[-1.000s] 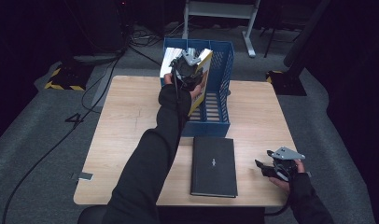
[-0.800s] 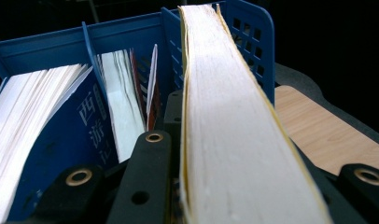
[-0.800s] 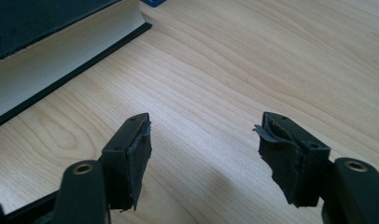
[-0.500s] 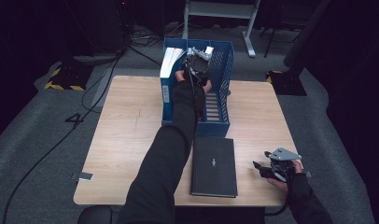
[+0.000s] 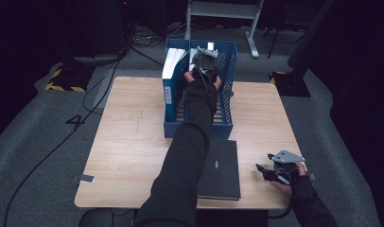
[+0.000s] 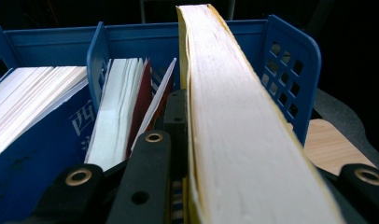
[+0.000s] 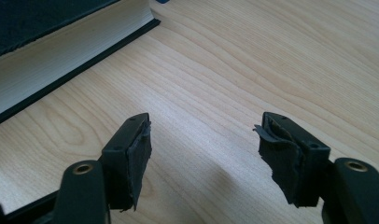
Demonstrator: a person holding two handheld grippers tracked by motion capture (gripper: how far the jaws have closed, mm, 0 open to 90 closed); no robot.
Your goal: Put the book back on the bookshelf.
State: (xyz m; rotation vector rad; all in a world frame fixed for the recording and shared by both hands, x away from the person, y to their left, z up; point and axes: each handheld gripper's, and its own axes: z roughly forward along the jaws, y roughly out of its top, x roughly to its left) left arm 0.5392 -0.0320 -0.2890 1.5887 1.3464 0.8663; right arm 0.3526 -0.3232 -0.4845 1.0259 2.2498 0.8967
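Book (image 6: pixel 234 116) clamped between left jaws

books (image 5: pixel 173 64) in crate (image 5: pixel 228 124) on table (image 5: pixel 128 142)

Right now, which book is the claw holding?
Find the blue crate at the table's far edge. The left gripper holds a thick book in its right-hand slot. Its cover edge is yellow; its neighbours are blue and red.

Wooden table (image 5: pixel 133 142) bears blue crate (image 5: pixel 199 128), black book (image 5: pixel 221 170).
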